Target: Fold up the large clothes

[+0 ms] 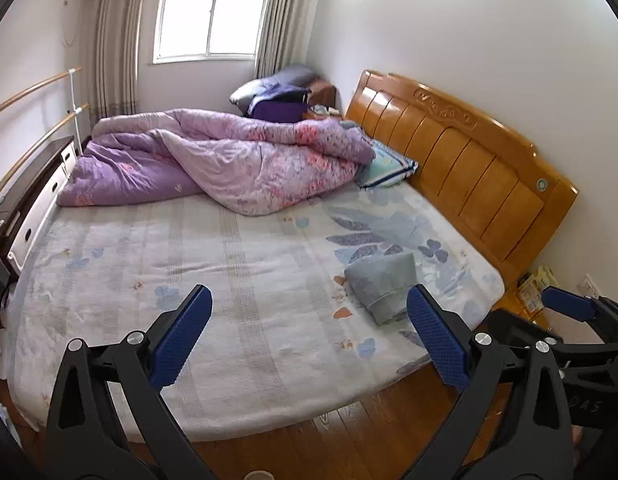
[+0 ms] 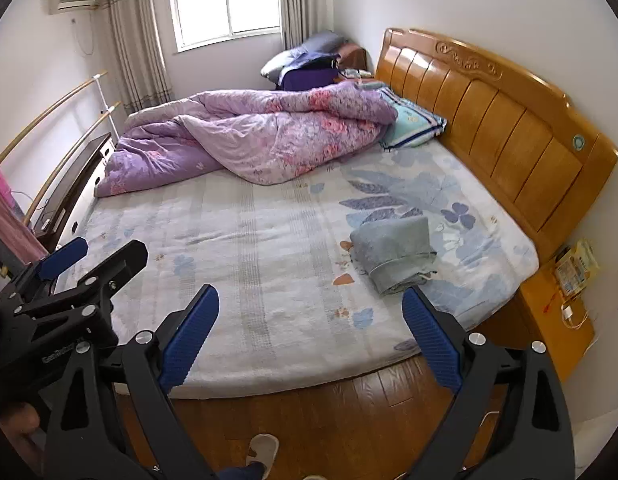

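Note:
A folded grey garment (image 1: 383, 284) (image 2: 397, 252) lies on the bed's near right part, close to the headboard side. My left gripper (image 1: 309, 294) hangs open above the bed's near edge with nothing between its blue pads; the garment lies beyond its right finger. My right gripper (image 2: 311, 294) is held the same way, jaws wide open and empty, well back from the garment. Each view catches the other gripper at its edge: one of the right gripper's pads (image 1: 567, 305) and one of the left gripper's pads (image 2: 63, 258).
The bed (image 1: 229, 260) has a pale floral sheet. A crumpled purple quilt (image 1: 229, 156) and a pillow (image 1: 389, 164) fill its far half. A wooden headboard (image 1: 469, 168) runs along the right, a nightstand (image 2: 549, 320) beside it. Wooden floor (image 2: 349, 408) and a slipper (image 2: 263, 450) lie below.

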A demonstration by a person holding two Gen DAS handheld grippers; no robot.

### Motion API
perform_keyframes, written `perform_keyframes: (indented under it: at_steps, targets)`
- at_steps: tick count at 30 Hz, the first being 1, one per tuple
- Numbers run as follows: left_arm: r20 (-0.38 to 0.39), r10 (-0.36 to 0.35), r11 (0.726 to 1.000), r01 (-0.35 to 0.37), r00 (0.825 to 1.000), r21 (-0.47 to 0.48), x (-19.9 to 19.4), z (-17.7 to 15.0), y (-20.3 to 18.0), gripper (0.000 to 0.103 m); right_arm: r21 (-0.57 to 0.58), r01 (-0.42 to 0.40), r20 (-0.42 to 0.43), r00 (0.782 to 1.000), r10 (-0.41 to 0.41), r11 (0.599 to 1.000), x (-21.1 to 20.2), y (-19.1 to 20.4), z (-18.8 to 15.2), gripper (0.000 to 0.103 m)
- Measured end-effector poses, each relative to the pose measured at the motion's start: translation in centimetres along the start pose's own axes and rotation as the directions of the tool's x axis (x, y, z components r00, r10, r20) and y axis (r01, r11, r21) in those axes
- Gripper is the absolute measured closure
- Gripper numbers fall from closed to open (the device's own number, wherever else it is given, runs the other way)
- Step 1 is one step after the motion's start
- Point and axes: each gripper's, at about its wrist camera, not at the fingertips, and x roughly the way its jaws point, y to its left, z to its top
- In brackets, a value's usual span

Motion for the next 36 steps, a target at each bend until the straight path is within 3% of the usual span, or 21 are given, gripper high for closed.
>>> perform_keyframes:
  at_steps: [4,9,19,27,36]
  targets:
    - [0.092,0.079,0.997,-0.080,0.993,0.005,-5.5,-1.0,-3.1,0.005,-0.041,-0.026,0.068,0.997,0.028,0.999,-3.9,-1.0,-0.7,0.009]
    - [0.133,0.115,0.993,-0.111,0.984,-0.039,-10.8,-2.6,-6.4,0.005,-0.100,-0.067,0.107,0.991,0.078,0.993,-8.6,-3.0,-2.2,0.008]
    - [0.189,0.195,0.981,-0.192,0.963,-0.031,-19.8,-4.5,-12.2,0.005,-0.123,-0.098,0.170,0.978,0.118,0.988,-16.4,-5.9,-5.3,0.008]
    - [0.241,0.226,0.974,-0.225,0.944,-0.031,-24.7,-4.4,-14.2,0.005,-0.133,-0.119,0.235,0.961,0.148,0.984,-20.6,-6.6,-5.9,0.008]
    - [0.266,0.281,0.959,-0.277,0.922,-0.055,-27.6,-4.4,-14.8,0.005,-0.134,-0.161,0.258,0.947,0.191,0.978,-22.7,-6.4,-6.0,0.008]
